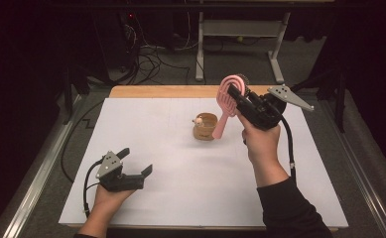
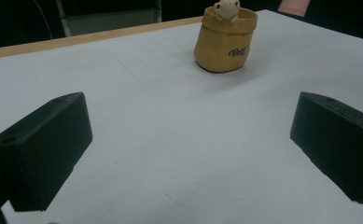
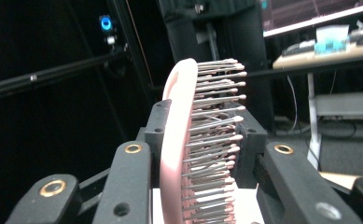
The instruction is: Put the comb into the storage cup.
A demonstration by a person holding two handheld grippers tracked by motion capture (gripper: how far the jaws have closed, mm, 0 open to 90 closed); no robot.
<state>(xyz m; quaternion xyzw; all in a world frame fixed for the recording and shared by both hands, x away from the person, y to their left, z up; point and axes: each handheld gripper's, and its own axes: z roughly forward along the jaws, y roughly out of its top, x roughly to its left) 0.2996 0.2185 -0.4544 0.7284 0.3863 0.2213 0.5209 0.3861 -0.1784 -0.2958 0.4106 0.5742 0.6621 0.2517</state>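
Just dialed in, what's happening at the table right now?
The person's right gripper is clamped on the head of a pink hairbrush, held up above the white table with its handle hanging down beside a small tan holder that has a little animal figure on its rim. In the right gripper view the bristles sit between the jaws. The left gripper is low over the near left of the table, jaws wide apart and empty.

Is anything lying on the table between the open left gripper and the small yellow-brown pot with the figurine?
Nothing: the white table sheet is bare from the left gripper to the yellow-brown pot, as the left gripper view shows.
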